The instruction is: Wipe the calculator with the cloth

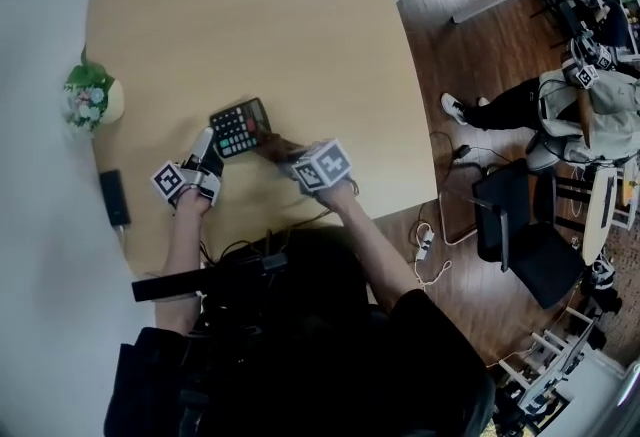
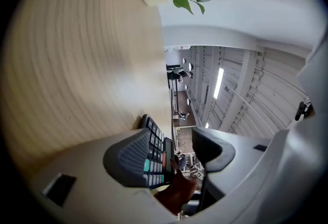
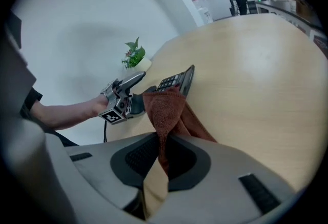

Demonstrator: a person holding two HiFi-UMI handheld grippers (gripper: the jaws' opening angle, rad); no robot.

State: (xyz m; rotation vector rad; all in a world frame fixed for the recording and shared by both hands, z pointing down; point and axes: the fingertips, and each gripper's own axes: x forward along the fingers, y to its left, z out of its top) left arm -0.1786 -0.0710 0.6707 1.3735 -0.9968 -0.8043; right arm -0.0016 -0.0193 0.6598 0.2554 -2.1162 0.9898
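Left gripper (image 1: 207,141) lay nearly level near the worktop's (image 1: 250,15) near edge, rolled on its side. Right gripper (image 1: 287,154) angled down, clamped on brown cloth (image 3: 166,110). Only the left gripper view showed the calculator (image 2: 154,154) against one pad, other pad apart, not gripping.

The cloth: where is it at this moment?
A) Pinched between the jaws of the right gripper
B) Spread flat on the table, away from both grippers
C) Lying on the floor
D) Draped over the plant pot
A: in the right gripper view, the cloth is clamped between the closed jaws of the right gripper and reaches toward the calculator.
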